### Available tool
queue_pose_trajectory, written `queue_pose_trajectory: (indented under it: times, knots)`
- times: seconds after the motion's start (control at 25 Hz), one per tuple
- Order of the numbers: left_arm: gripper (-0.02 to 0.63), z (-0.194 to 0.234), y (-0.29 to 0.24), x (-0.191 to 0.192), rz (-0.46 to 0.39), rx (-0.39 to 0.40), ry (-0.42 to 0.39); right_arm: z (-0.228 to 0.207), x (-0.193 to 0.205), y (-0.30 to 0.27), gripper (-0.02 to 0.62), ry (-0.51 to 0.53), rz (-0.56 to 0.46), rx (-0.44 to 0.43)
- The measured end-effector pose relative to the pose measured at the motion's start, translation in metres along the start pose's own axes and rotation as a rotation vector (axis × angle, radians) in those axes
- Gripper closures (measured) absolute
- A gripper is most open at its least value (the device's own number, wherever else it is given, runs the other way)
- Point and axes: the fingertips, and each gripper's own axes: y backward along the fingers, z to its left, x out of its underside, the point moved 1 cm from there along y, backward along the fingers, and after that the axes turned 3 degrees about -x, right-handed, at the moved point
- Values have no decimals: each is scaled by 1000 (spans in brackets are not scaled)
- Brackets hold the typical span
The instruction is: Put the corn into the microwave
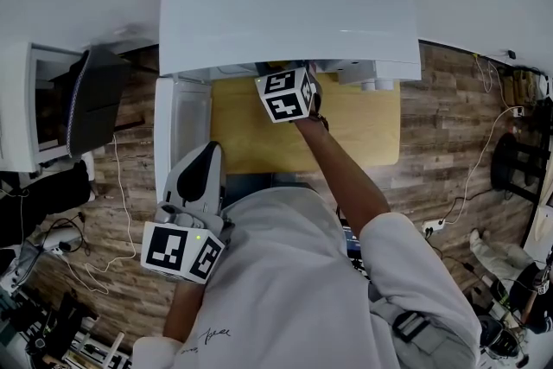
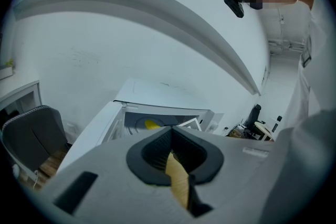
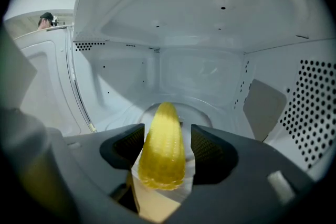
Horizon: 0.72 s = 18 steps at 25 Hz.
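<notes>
Two jaws of my right gripper [image 3: 167,135] stand spread wide, with the corn [image 3: 164,157] lying between them. A narrow gap shows on each side of the cob, so neither pad presses on it. Its blunt end faces me and its tapered tip points toward the back of the microwave [image 3: 199,68], over the round tray [image 3: 210,113] on the cavity floor. There is open room all round. The perforated right wall [image 3: 310,107] and the left wall stand well apart from my jaws, and the ceiling arches high above. The door [image 1: 180,134] hangs swung out to the left, leaving the mouth of the cavity free. Apart from the corn and my jaws, I see only the tray inside. The microwave stands on a wooden surface [image 1: 367,130], with bare board in front of it. My left gripper [image 2: 170,140] hangs back outside, near the door's outer edge, its jaws closed together on nothing.
</notes>
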Motion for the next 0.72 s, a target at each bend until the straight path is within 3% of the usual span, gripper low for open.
queue_pose_trajectory:
  times: [0.72]
  knots:
    - [617,-18,14,9,-35,21,-6,0,4,45,321,-31,-43,25]
